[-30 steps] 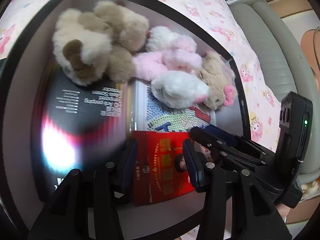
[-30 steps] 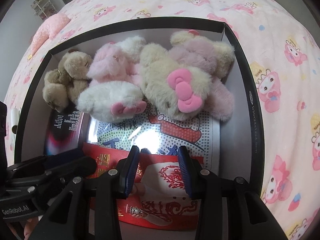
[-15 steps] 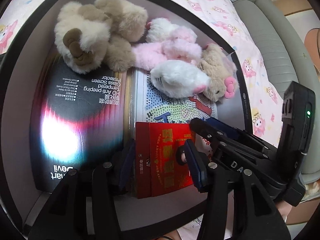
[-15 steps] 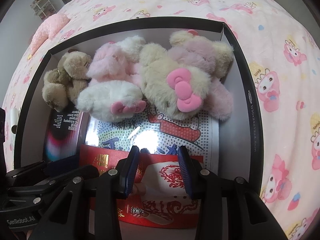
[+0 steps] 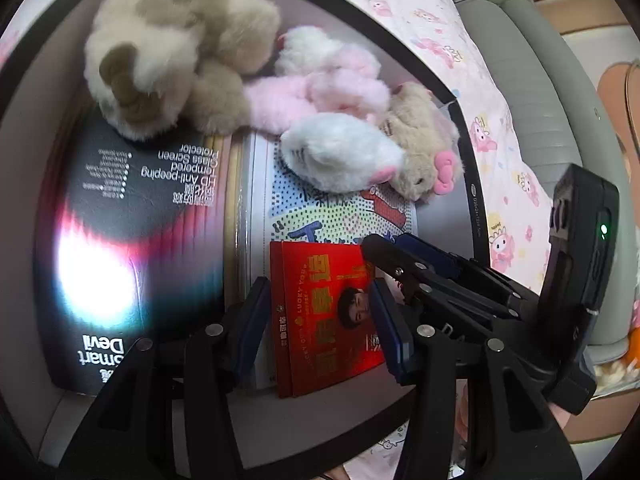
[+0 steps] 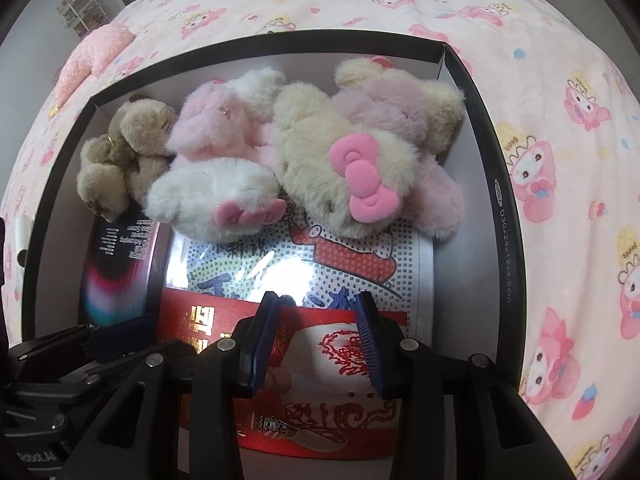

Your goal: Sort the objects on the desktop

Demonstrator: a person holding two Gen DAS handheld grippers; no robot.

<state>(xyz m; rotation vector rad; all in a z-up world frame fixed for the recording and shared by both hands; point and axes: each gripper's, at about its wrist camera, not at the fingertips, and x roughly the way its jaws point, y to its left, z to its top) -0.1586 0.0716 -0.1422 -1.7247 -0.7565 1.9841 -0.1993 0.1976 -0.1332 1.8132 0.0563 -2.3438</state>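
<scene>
A flat red gift box (image 5: 320,320) (image 6: 320,364) lies at the near end of a black storage box (image 6: 496,160), partly on a dotted picture sheet (image 6: 360,256). My left gripper (image 5: 318,284) is open, its pads on either side of the red box with a thin gap on the left. My right gripper (image 6: 317,298) hovers open over the same box, which is wider than its gap. Its fingers (image 5: 404,248) reach in over the box's right edge. Three plush toys fill the far end: a brown bear (image 6: 120,152), a pink-and-white one (image 6: 216,168) and a beige one with a pink bow (image 6: 320,132).
A black screen-protector pack (image 5: 140,200) lies flat left of the dotted sheet. The storage box sits on a bed with a pink cartoon-print sheet (image 6: 560,80). A pink cushion (image 6: 92,52) lies far left, and a grey padded edge (image 5: 540,100) runs along the bed's right side.
The left jaws have widened a little around the red box, and the left view has tipped slightly, bringing the box more upright in frame. The right gripper has not moved.
</scene>
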